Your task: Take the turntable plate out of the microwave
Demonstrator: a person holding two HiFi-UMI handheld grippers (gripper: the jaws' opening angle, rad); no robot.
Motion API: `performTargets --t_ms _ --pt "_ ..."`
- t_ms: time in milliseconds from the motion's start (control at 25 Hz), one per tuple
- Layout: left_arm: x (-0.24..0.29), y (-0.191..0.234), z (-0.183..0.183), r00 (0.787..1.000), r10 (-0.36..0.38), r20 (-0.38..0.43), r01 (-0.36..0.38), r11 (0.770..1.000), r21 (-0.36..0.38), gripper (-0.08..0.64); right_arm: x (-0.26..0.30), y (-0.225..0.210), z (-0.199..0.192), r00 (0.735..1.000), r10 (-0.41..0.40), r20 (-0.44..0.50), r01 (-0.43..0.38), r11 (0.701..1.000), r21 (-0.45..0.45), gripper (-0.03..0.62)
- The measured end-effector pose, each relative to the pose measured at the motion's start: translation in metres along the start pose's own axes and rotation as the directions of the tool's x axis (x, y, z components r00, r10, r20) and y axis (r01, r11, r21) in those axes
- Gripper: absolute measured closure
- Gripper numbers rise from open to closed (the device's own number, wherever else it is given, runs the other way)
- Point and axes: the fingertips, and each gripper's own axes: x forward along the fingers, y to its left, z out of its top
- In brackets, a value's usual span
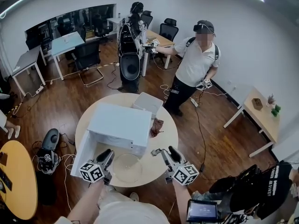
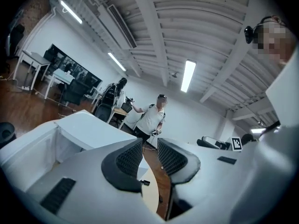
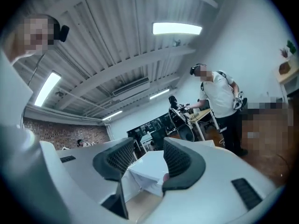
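Both left claw and right claw gape empty.

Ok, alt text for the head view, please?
The left tongs and right tongs, both open and empty, hover over the near edge of a round table, either side of a clear glass turntable plate lying in front of a white microwave with its door open. A person in a white shirt stands behind.

No wording can be read in this room: white lettering on a bystander's black garment is too small to make out, a handheld screen shows only faint lines, and the marker cubes on the left gripper and right gripper carry square black-and-white patterns, not letters.
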Motion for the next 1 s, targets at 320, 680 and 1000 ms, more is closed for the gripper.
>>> performTargets --t_ms 320,680,1000 --pt "-0.025 -0.04 0.053 0.996 -0.074 0.053 0.067 0.99 0.122 0.454 -0.006 0.061 0.045 0.996 0.067 0.056 -0.054 0.976 -0.21 0.394" --pt "-0.041 -0.035 0.073 0.99 -0.132 0.039 0.124 0.979 0.161 0.454 -0.002 0.103 0.039 0.998 0.027 0.059 -0.006 0.94 -0.34 0.396" --pt "-0.074 -0.003 0.09 0.985 -0.17 -0.02 0.171 0.969 0.179 0.455 0.013 0.141 0.014 0.995 -0.065 0.069 0.084 0.942 -0.326 0.396"
